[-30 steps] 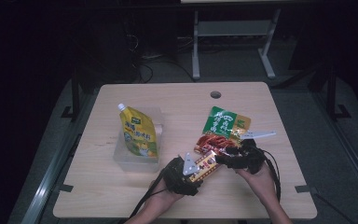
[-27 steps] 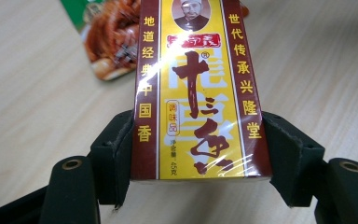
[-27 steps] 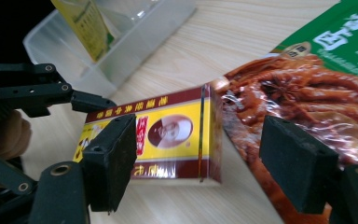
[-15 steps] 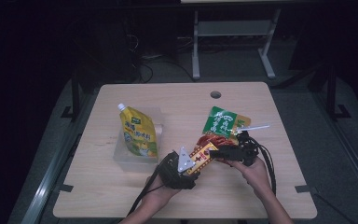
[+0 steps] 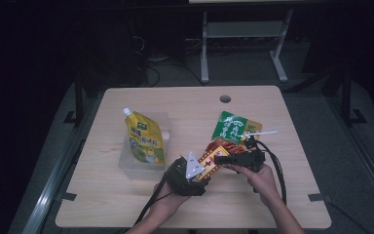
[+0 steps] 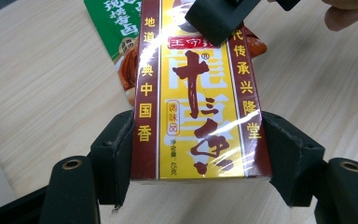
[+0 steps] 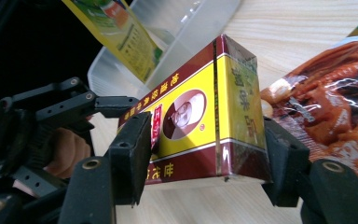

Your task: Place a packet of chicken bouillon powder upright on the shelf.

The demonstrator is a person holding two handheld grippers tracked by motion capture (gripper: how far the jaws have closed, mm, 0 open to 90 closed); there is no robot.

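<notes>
The yellow and maroon film-wrapped carton [image 6: 200, 107] is held just above the wooden table [image 5: 282, 126], clamped at one end by the left gripper [image 6: 200, 154] and at the other by the right gripper [image 7: 205, 154], seemingly for a handover.

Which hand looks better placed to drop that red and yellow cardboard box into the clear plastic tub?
Probably the left. Both grippers clamp the red and yellow cardboard box, but the left gripper sits nearer the clear plastic tub, while the right gripper holds the far end, beside the snack packets.
</notes>
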